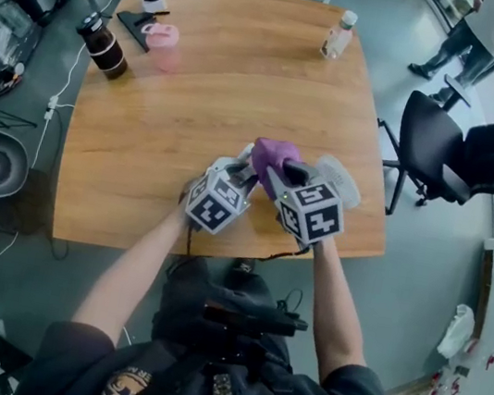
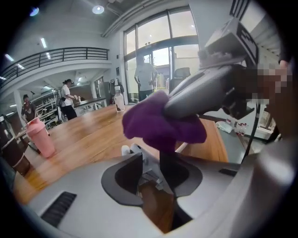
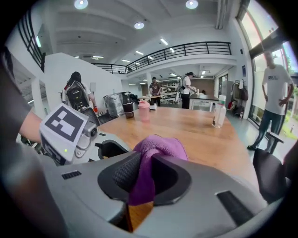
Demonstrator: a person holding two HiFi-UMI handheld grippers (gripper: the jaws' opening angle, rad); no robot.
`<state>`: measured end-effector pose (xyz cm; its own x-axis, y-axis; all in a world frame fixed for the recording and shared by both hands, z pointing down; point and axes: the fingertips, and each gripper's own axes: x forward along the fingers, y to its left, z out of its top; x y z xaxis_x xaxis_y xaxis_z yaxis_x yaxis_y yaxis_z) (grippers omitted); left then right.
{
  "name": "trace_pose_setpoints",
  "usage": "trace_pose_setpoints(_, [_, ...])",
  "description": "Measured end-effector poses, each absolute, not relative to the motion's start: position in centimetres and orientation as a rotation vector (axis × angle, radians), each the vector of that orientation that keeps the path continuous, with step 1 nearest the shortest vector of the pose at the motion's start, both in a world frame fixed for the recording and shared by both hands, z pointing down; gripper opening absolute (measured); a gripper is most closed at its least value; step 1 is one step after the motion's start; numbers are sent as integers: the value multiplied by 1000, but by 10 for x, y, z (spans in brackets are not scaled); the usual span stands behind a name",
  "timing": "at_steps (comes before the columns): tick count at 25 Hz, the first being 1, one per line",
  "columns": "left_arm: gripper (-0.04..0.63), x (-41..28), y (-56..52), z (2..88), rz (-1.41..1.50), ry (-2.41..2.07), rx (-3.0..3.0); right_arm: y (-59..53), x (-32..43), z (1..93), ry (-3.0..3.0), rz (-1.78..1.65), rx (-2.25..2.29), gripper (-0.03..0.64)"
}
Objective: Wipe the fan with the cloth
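Near the front edge of the light brown wooden table (image 1: 248, 80), the person holds both hand-held grippers close together above its top, their marker cubes side by side. The right gripper (image 3: 139, 174) has its dark jaws pinched on the purple terry cloth (image 3: 158, 146), which bunches up above the pads and hangs in a fold below them. The left gripper (image 2: 148, 162) has its jaws part-way apart with a white piece of the small white plastic fan (image 1: 339, 181) between them, and the pads appear to press on that piece. Seen from the head view, the fan's round grille shows over the table's front right part, just beside the right gripper, and the cloth lies against the fan between the two gripper tips. Farther back on the table, towards its left rear corner, stand a pink plastic tumbler (image 1: 165, 45) and a dark lidded cup (image 1: 103, 46); a clear bottle with a white cap (image 1: 338, 35) stands near the rear right edge. Off the table's right side is a black office chair (image 1: 461, 153).
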<state>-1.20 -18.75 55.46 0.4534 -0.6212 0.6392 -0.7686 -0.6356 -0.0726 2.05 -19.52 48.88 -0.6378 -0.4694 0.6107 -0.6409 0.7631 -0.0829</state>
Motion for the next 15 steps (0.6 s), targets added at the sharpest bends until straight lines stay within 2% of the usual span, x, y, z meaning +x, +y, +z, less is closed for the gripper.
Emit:
trace_pose_setpoints(3, [127,-12,-185,557,942,-1187,2470,-200,6,525,-2299,501,766,75])
trace_pose_setpoints(7, [127,-11,-182,556,969,-1190,2493,-184,22,549,-2236,591,835,75])
trace_pose_setpoints(15, [124,-5,-188,557,967,-1203,2508,-168,93,570,-1960,207,1045,77])
